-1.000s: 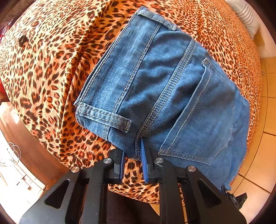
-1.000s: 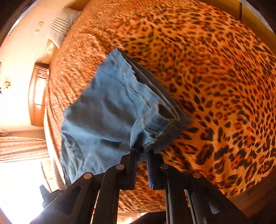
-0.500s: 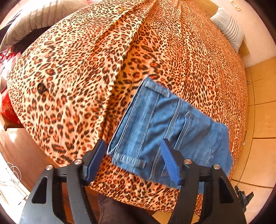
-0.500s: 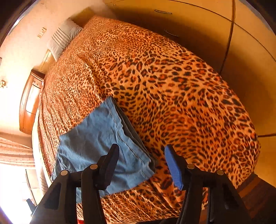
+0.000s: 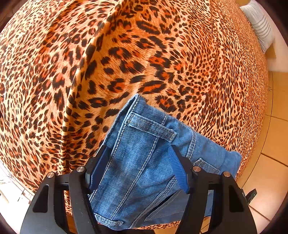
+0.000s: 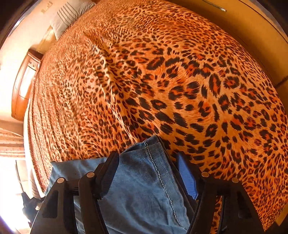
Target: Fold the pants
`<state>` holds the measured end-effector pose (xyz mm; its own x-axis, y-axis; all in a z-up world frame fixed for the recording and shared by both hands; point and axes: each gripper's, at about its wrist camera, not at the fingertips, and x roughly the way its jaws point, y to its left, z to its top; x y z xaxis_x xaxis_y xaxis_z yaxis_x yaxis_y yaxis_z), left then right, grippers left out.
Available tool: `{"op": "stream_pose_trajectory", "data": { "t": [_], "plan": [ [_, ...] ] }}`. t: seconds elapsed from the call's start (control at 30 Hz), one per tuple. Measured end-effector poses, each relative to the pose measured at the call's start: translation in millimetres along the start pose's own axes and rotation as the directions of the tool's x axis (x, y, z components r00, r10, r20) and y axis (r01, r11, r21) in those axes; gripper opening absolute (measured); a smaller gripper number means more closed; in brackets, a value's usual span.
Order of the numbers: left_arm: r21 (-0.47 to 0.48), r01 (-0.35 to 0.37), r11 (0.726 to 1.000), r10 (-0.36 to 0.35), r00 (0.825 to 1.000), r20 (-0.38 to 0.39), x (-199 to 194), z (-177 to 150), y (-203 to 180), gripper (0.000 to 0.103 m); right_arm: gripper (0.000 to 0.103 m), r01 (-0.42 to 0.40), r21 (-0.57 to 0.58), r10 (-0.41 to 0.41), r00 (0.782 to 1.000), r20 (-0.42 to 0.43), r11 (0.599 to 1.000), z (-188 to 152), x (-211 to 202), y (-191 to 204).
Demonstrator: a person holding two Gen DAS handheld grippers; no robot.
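Folded blue jeans (image 5: 144, 162) lie near the front edge of a bed with a leopard-print cover (image 5: 126, 63). In the left wrist view the waistband end with a belt loop (image 5: 151, 126) shows. My left gripper (image 5: 138, 158) is open, its fingers spread over the waistband end. In the right wrist view the hem end of the jeans (image 6: 144, 180) shows with a stitched seam. My right gripper (image 6: 147, 165) is open, its fingers spread over that end. Neither gripper holds the cloth.
A striped pillow (image 5: 261, 30) lies at the head of the bed; it also shows in the right wrist view (image 6: 70, 16). A wooden nightstand (image 6: 25, 81) stands beside the bed. Tiled floor (image 5: 270, 153) lies to the right. A wooden wardrobe (image 6: 252, 27) stands behind the bed.
Both grippers let go of the jeans and opened, pulled back from the bed, and have now come down close over the two ends of the folded jeans.
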<state>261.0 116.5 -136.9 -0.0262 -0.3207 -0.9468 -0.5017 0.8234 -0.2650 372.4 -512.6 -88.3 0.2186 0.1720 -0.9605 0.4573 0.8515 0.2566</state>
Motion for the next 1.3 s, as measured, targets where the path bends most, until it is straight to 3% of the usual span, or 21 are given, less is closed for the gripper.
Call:
{"op": "stream_pose_trajectory", "data": {
  "t": [0.07,0.17,0.23,0.33,0.43,0.5,0.6,0.67,0.77,0.9,1.1,1.13,1.17,1.2,1.23,1.3],
  "plan": [
    [0.031,-0.044,0.999,0.042,0.997,0.066,-5,0,-13,0.037,0.017,0.049,-0.068,-0.048,0.999,0.021,0.997,-1,-6,8],
    [0.073,-0.126,0.989,0.117,0.987,0.111,-2,8,-31,0.031,0.014,0.016,-0.031,-0.012,0.992,0.124,0.999,9,-28,2],
    [0.09,-0.218,0.972,0.207,0.971,0.116,11,13,-39,0.031,0.014,0.024,0.019,-0.025,0.997,0.079,1.0,20,-15,-7],
    [0.075,-0.239,0.968,0.23,0.966,0.116,16,13,-41,0.031,0.015,0.1,-0.022,-0.098,0.993,0.061,0.995,18,5,4],
    [0.092,-0.218,0.972,0.207,0.971,0.12,-2,5,-36,0.033,0.021,0.084,-0.002,-0.083,0.993,0.089,0.996,13,-6,3],
    [0.108,-0.176,0.978,0.161,0.978,0.136,-21,-4,-28,0.037,0.036,0.045,0.026,-0.047,0.994,0.101,0.999,4,-25,-4],
    [0.122,-0.171,0.978,0.147,0.971,0.188,-51,-33,-10,0.058,0.055,-0.019,0.058,0.011,0.991,0.133,0.998,-19,-54,-30],
    [0.14,-0.129,0.982,0.104,0.979,0.175,-60,-60,5,0.061,0.057,-0.042,0.078,0.032,0.991,0.129,0.996,-41,-67,-46],
    [0.102,0.017,0.995,-0.028,0.994,0.106,-55,-104,33,0.065,0.059,-0.071,0.12,0.06,0.994,0.093,0.99,-84,-73,-69],
    [0.011,0.135,0.991,-0.135,0.991,0.011,-22,-138,49,0.065,0.059,-0.061,0.165,0.055,0.998,0.04,0.984,-131,-67,-90],
    [-0.083,0.14,0.987,-0.141,0.99,-0.009,5,-124,52,0.064,0.059,-0.151,0.291,0.154,0.988,0.012,0.945,-152,-42,-113],
    [-0.084,0.124,0.989,-0.125,0.992,-0.009,6,-122,48,0.059,0.059,-0.168,0.296,0.169,0.985,0.023,0.94,-153,-40,-113],
    [-0.08,0.123,0.989,-0.124,0.992,-0.007,5,-121,45,0.044,0.055,-0.185,0.291,0.182,0.983,0.037,0.939,-154,-40,-111],
    [-0.069,0.133,0.989,-0.134,0.991,-0.011,4,-121,42,0.036,0.029,-0.198,0.282,0.187,0.98,0.065,0.939,-154,-42,-108],
    [-0.059,0.132,0.99,-0.133,0.991,-0.011,2,-122,38,0.03,0.011,-0.216,0.269,0.202,0.976,0.079,0.939,-154,-44,-105],
    [-0.03,0.089,0.996,-0.089,0.996,0.006,-4,-128,33,0.028,0.006,-0.231,0.25,0.212,0.972,0.103,0.94,-156,-53,-100]
  ]
}}
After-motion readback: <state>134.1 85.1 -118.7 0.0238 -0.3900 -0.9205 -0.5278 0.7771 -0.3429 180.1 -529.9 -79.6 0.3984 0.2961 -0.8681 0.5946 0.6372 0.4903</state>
